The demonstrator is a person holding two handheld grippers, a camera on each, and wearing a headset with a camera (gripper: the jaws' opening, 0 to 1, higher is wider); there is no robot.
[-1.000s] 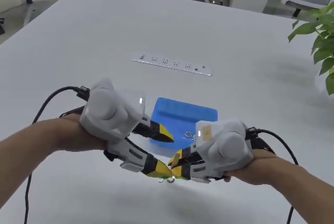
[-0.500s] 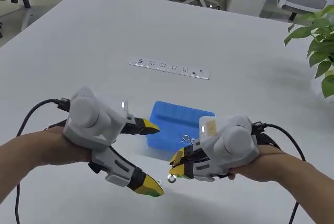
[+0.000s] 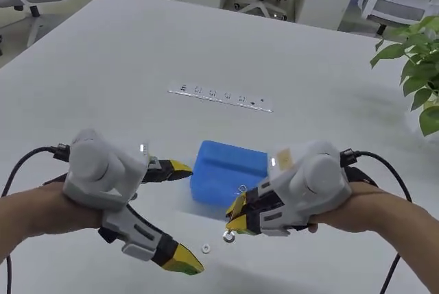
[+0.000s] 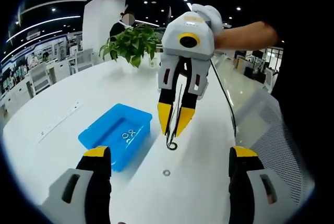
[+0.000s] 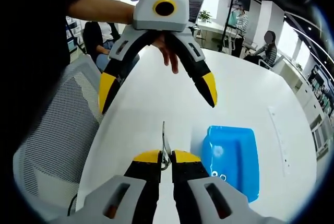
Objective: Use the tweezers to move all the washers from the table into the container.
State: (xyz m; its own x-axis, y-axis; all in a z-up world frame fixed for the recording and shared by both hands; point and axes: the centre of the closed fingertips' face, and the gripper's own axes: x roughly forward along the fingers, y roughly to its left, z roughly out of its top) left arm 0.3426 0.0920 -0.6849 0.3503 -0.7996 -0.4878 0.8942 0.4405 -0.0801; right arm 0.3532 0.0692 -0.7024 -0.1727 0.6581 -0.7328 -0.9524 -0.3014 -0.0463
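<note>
Right hand-held gripper [image 3: 234, 216] clamps tweezers [image 5: 164, 139] beside container [image 3: 223, 167] edge.

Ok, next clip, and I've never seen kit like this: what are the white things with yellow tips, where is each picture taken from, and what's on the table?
They are hand-held grippers; a person holds one in each hand. The wide picture comes from a camera on the person's head, the two round ones from a camera on each gripper. The left gripper is wide open and holds nothing. The right gripper is shut on the tweezers, whose tips meet a washer; whether it is pinched I cannot tell. A loose washer lies on the table near the blue container, which holds several washers.
</note>
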